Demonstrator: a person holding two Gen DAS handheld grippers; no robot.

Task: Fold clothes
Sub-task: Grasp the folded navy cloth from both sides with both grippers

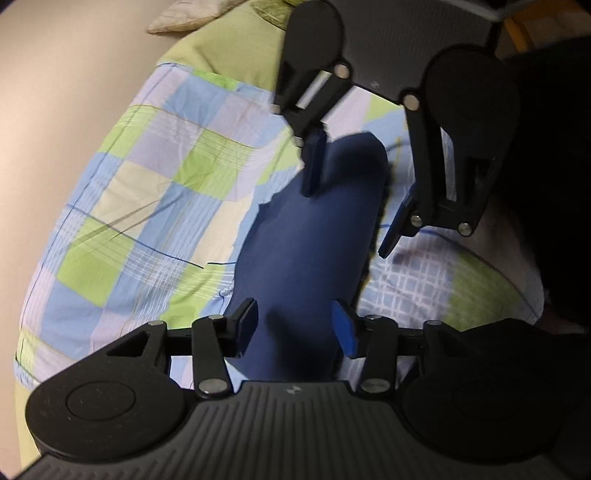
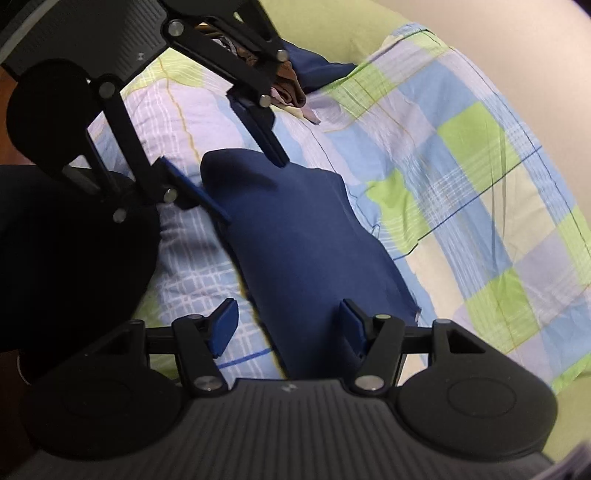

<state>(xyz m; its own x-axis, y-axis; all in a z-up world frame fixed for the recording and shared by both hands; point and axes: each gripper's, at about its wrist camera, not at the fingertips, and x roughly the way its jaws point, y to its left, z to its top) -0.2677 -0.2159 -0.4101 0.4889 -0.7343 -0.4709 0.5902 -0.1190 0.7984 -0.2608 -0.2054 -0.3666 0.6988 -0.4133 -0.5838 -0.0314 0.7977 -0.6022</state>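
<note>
A navy blue garment point(image 1: 310, 251) point(image 2: 295, 229) lies folded into a long narrow strip on the checked bedspread point(image 1: 147, 192) point(image 2: 461, 166). My left gripper point(image 1: 295, 326) point(image 2: 236, 173) stands open over one end of the strip. The cloth lies between its blue pads point(image 1: 345, 330), which do not press on it. My right gripper point(image 2: 287, 325) point(image 1: 354, 195) faces it from the other end, also open. Its pads point(image 2: 221, 325) straddle the cloth without clamping it.
A small heap of brown and mixed clothes point(image 2: 291, 90) and another navy piece point(image 2: 317, 66) lie further up the bed. A cream quilted cloth point(image 1: 184, 18) rests near the beige wall point(image 1: 55, 110). A person's dark clothing point(image 1: 554, 184) fills one side.
</note>
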